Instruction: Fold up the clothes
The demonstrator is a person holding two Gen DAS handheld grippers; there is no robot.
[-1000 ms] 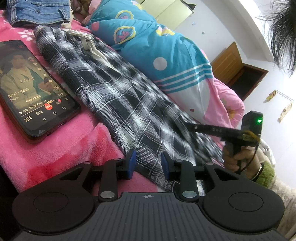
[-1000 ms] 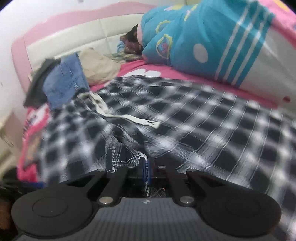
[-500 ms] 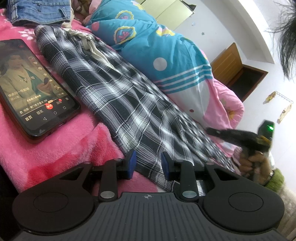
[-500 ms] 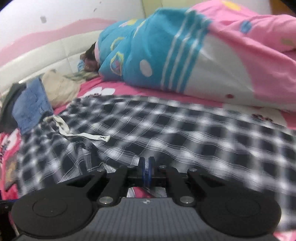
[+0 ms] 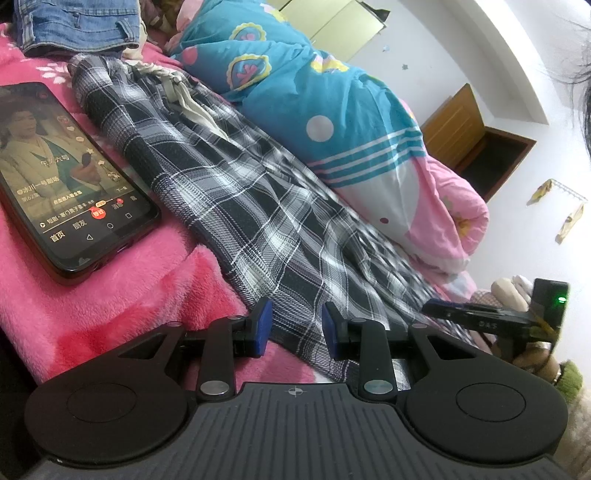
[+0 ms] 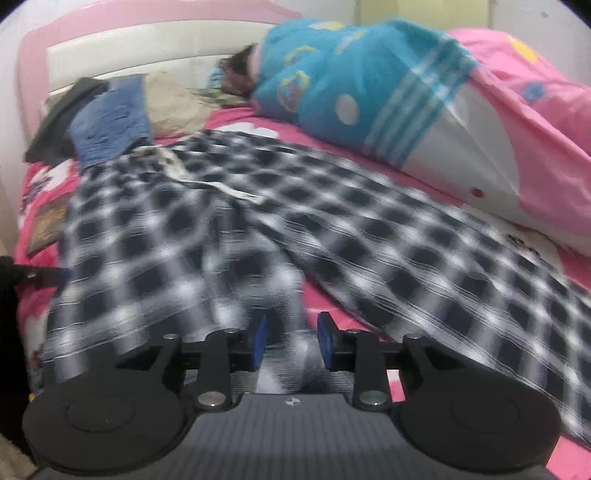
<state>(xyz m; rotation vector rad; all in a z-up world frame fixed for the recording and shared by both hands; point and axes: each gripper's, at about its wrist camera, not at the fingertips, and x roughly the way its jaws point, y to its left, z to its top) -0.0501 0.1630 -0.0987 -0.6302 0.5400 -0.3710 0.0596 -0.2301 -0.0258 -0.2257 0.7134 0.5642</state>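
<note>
Bed (image 5: 92,295), covered by a fluffy pink blanket; every position below is given relative to it. A rolled quilt (image 5: 325,110) in blue, white and pink, printed with dots and stripes, lies along the bed's far side. The plaid trousers (image 5: 229,206), thin woven cloth in black and white checks, lie stretched lengthwise along the middle of the bed between the quilt and the near edge, their pale drawstring (image 5: 184,99) loose at the waist end toward the headboard (image 6: 147,40). Folded blue jeans (image 5: 77,26) rest at the head end, just beyond the waist. A phone (image 5: 62,177) with a lit screen lies flat on the blanket near the bed's edge, beside the trousers. The left gripper (image 5: 293,326) is held low at the near edge, its 2 blue-padded fingers spread apart and grasping nothing, with the trouser hem between and beyond them. The right gripper (image 6: 290,341) sits low over the foot end, fingers likewise parted, with blurred plaid cloth lying between them, unclamped; in the left view a hand (image 5: 535,363) grips its handle beyond the foot of the bed.
</note>
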